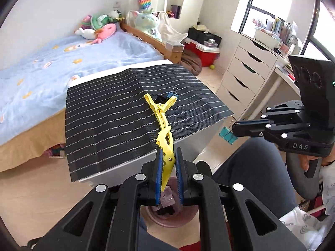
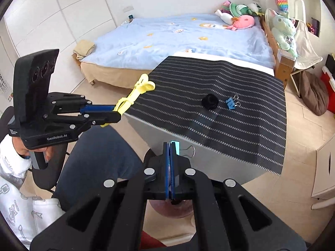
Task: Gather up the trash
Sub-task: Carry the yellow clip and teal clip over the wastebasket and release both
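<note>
Your left gripper (image 1: 168,163) fingers clamp a yellow hair clip (image 1: 162,125), your right gripper (image 2: 170,146) fingers pinch a teal binder clip (image 2: 177,147) above the pink bin (image 1: 188,219).

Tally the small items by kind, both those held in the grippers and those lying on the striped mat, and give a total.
Yellow hair clip: 1
Teal binder clip: 1
Blue binder clip: 1
Black round item: 1
Total: 4

Left gripper (image 2: 117,113): black linkage arms, round silver screws, blue pads (image 1: 159,173) inside the fingers, white "GenRobot.AI" behind them, tall black camera block with three lenses at the rear. Right gripper (image 1: 235,130): same build, marked "DAS". White printed sleeves (image 2: 12,163), dark blue trousers (image 2: 98,152).
</note>
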`<state>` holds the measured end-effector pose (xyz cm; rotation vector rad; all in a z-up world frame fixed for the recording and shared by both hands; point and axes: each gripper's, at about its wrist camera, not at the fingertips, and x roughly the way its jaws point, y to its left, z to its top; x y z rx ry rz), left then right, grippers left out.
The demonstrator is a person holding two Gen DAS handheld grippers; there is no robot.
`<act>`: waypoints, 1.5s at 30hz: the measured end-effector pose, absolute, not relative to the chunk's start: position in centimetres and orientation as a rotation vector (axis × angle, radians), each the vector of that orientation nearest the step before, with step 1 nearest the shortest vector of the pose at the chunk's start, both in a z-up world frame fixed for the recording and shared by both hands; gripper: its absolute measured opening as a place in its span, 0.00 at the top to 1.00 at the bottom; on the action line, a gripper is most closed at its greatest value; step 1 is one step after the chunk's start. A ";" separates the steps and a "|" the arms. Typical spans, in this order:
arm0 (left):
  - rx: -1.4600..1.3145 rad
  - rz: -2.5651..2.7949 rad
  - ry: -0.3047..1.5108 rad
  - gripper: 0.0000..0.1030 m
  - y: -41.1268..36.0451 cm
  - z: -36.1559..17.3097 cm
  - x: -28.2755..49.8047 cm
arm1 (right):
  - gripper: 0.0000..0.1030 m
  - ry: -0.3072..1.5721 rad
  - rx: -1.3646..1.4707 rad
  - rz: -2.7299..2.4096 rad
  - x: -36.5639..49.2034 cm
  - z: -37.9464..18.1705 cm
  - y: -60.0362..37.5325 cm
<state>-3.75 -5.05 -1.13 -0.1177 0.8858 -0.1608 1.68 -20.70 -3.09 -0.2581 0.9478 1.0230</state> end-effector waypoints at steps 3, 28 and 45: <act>-0.121 -0.162 0.891 0.88 -5.2 -1.4 -4.4 | 0.99 0.977 -0.268 1.042 0.5 -4.1 -20.5; -0.108 -0.199 0.902 0.88 -5.7 -1.6 -5.8 | 0.05 0.989 -0.225 0.979 0.2 -4.4 -21.6; -0.036 -0.267 0.941 0.88 -8.7 -2.7 -6.5 | 0.04 0.961 -0.172 0.900 0.8 -3.2 -24.7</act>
